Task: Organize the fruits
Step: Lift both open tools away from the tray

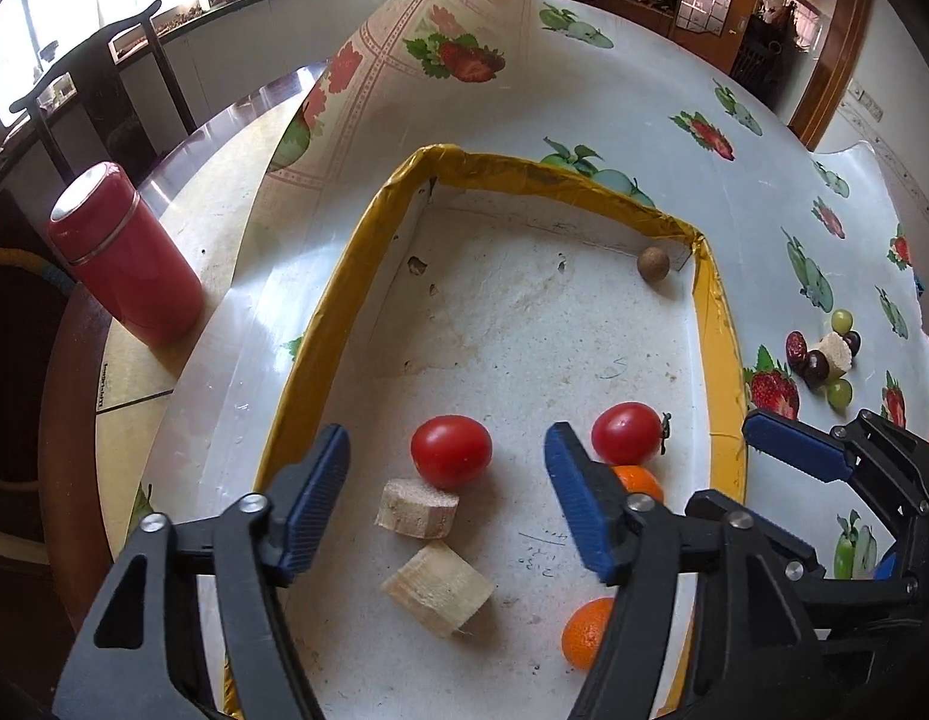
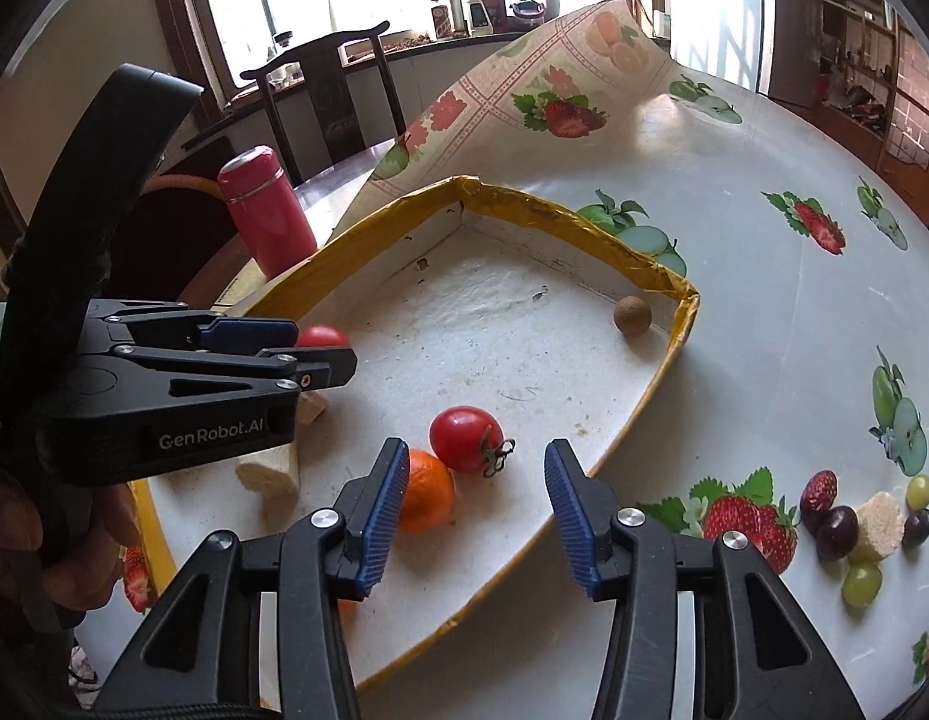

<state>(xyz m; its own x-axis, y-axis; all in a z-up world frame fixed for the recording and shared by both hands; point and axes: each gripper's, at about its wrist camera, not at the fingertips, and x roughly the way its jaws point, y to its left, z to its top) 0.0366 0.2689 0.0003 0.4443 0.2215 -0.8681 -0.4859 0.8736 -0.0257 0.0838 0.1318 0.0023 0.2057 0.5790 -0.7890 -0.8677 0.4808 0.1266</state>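
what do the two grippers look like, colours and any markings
Both are black plastic frames with silver rivets and blue ribbed pads on the fingers. The left gripper carries white "GenRobot.AI" lettering on its side, seen from the right wrist view. The right gripper shows no marking. No cables visible.

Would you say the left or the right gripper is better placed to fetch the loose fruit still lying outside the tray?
Probably the right gripper: it is open and nearer the fruit cluster beyond the tray's right rim. The left gripper hangs open over the tray's inside.

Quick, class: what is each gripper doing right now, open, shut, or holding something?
Left gripper: open, holding nothing, over the tray.
Right gripper: open, holding nothing, near a tomato.
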